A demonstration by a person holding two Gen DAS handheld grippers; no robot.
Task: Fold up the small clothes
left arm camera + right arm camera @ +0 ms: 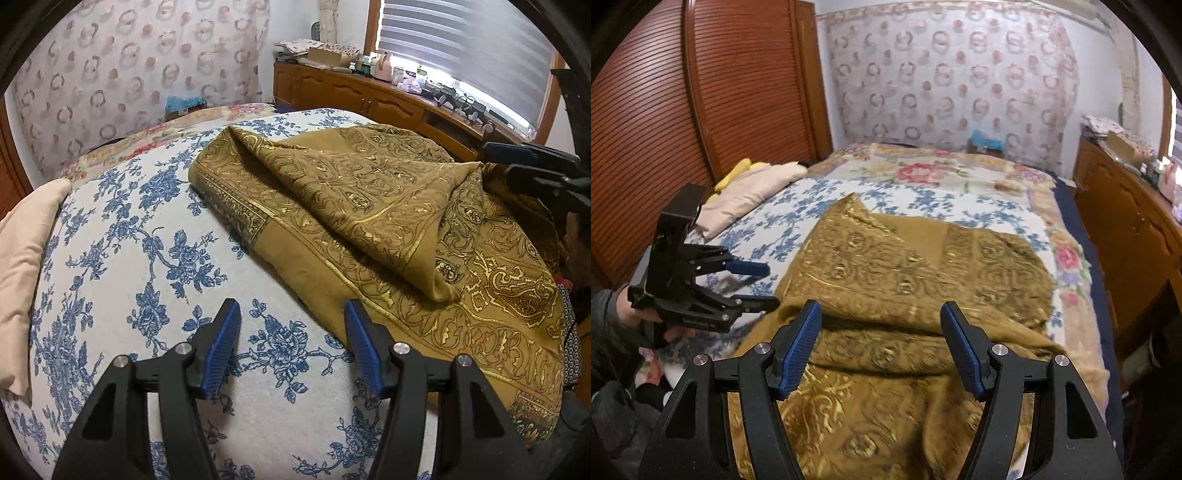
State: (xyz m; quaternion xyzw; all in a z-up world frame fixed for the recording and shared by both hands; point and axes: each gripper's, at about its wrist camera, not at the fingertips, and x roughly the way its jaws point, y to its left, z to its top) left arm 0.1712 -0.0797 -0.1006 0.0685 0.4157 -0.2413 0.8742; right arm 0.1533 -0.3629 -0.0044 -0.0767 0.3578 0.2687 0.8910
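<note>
An olive-gold cloth with black and gold paisley print point(369, 206) lies rumpled and partly folded over itself on the bed; it also shows in the right wrist view point(916, 273). My left gripper point(291, 314) is open and empty, over the blue-flowered sheet point(147, 258) just left of the cloth's near edge. It shows from the side in the right wrist view point(768, 288), beside the cloth's left edge. My right gripper point(881, 314) is open and empty, above the cloth's near part. In the left wrist view it shows at the right edge point(517, 166), over the cloth.
A cream pillow point(753, 192) lies at the bed's left side. A floral blanket point(942, 170) covers the far bed. A wooden dresser point(1126, 229) with clutter stands right, a slatted wooden wardrobe point(665, 110) left. A patterned curtain point(960, 81) hangs behind.
</note>
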